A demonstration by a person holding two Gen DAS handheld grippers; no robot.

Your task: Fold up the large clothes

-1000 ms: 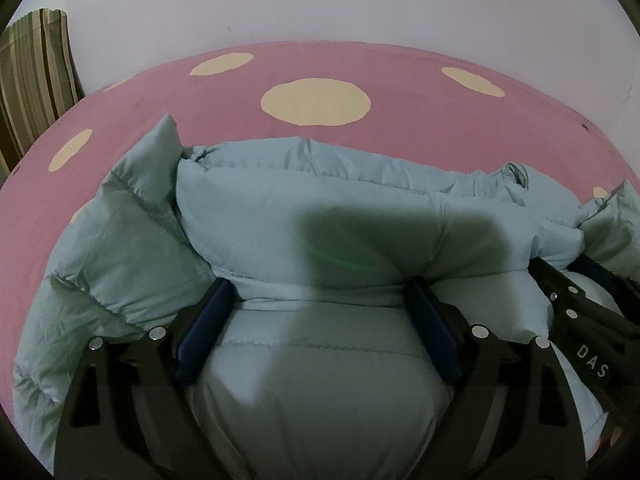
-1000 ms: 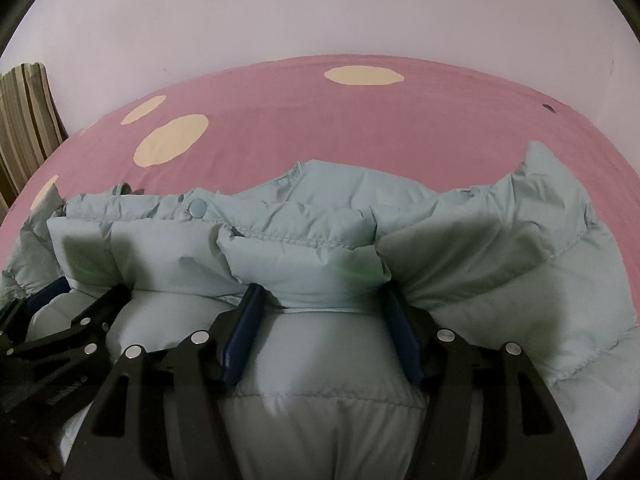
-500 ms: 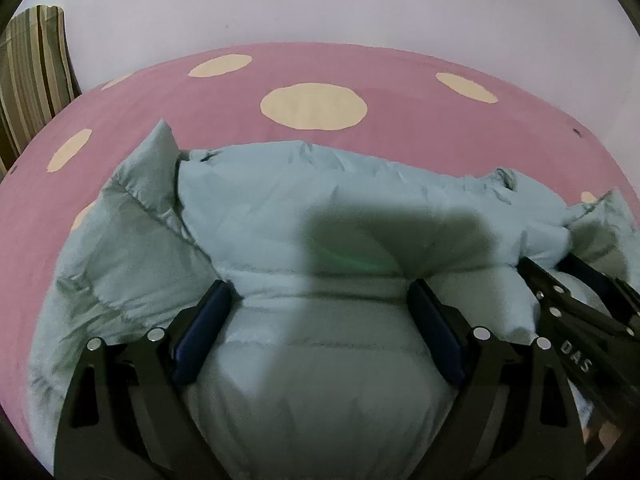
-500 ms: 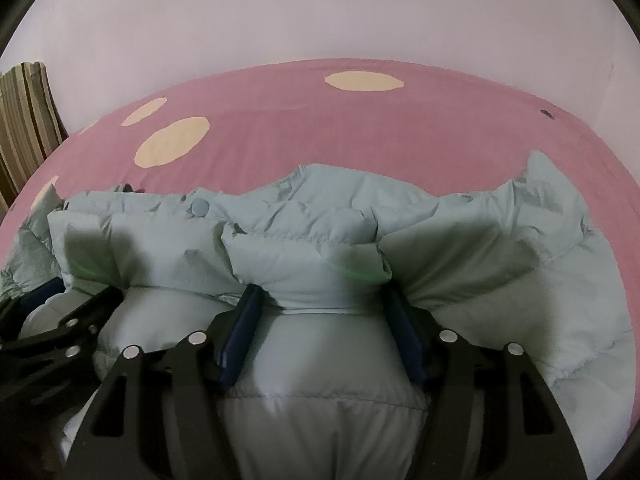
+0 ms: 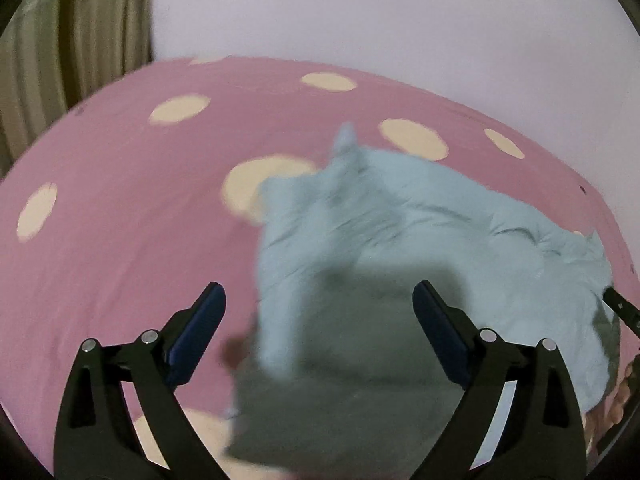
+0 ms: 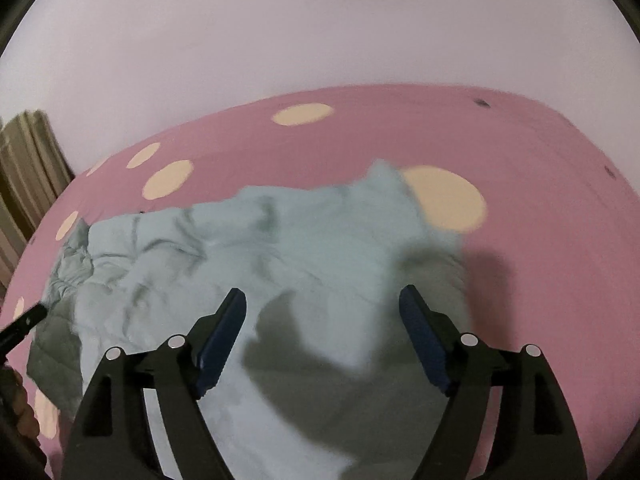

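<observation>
Hovering above the bed (image 5: 120, 240), I hold both sets of jaws wide and they grip nothing; my left gripper (image 5: 320, 320) hangs over the near left part of the jacket (image 5: 420, 248), its left finger over bare pink sheet at 8 o'clock, its right finger over shadowed fabric at 4 o'clock; the jacket, pale blue-green and puffy, lies on the sheet from the centre of the left view out to 3 o'clock, with a corner sticking up at about 12 o'clock of the heap; motion blur smears its left edge, so I cannot tell how the fold sits there; my right gripper (image 6: 322, 324) hangs over the jacket (image 6: 240, 260) too, both blue-padded fingers above fabric, the cloth spreading from the centre to 9 o'clock in the right view, wrinkled toward that end; dark shadows of the jaws fall on the cloth under each gripper; cream dots (image 6: 444, 200) mark the pink sheet, one just beside the jacket's far right corner at 1 o'clock; a plain wall (image 6: 320, 32) rises behind the bed; a striped curtain (image 5: 80, 40) hangs at 10 o'clock in the left view.
</observation>
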